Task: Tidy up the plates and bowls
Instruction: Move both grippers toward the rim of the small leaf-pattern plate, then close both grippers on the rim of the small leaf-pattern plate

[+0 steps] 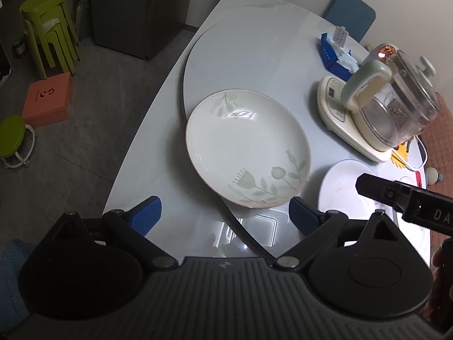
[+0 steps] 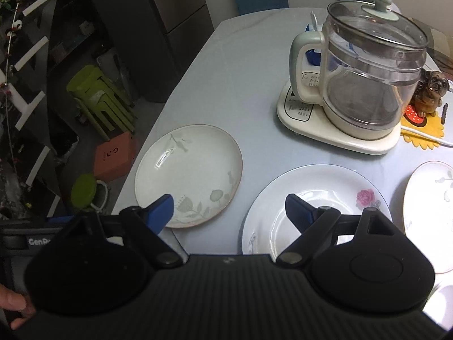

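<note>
Glossy pale bench point(image 1: 158, 141) carries glazed plates; I judge the leaf plate point(image 1: 249, 147) stiff, slippery, breakable, best pinched at its near rim; left gripper point(image 1: 225, 212) jaws wide, empty; right gripper point(image 2: 229, 209) likewise.

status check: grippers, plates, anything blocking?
Left gripper open, empty, over leaf plate. Right gripper open, empty, by rose plate. Kettle stands behind, clear of both plates.

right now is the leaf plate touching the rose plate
Apart. The right wrist view shows a strip of bare table between the leaf plate and the rose plate.
</note>
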The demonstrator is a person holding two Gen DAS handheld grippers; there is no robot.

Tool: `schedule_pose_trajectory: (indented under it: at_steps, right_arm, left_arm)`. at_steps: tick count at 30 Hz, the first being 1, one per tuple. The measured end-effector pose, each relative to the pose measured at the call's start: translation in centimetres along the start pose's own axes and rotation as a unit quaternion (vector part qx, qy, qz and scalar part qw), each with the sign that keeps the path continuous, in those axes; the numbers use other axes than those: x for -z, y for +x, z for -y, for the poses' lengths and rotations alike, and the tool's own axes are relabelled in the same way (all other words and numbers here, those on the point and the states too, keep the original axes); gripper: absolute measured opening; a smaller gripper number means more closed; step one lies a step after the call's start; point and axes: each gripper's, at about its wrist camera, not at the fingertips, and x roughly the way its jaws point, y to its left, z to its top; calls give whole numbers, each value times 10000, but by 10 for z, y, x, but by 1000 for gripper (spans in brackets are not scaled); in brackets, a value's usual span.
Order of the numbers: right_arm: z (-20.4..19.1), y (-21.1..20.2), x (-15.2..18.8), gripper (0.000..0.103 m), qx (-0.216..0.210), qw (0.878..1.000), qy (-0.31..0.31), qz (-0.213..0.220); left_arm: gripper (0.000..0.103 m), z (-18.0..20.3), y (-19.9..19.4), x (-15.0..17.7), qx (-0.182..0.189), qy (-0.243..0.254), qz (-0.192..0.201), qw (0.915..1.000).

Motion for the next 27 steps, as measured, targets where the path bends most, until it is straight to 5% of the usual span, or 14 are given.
schedule_pose_trajectory:
  at_steps: [9,15,20,27]
  right_arm:
    - [8,63,-19,74,68,9996,100,-238]
    - [5,97,-31,53,193,9993,-86,-312]
    - [0,120,-48,47,178,9991,-316,-201]
    - [7,145,-53,28,175,9987,-292,-371]
  left_arm:
    - [95,-18,59,-16,80,-60,-120,9999]
    - [79,-32,80,-25,259,-291,-100,9992]
    - [59,-41,97,-32,270,-397,-90,9988]
    - [46,-43,112,-34,361,-426,-91,9984]
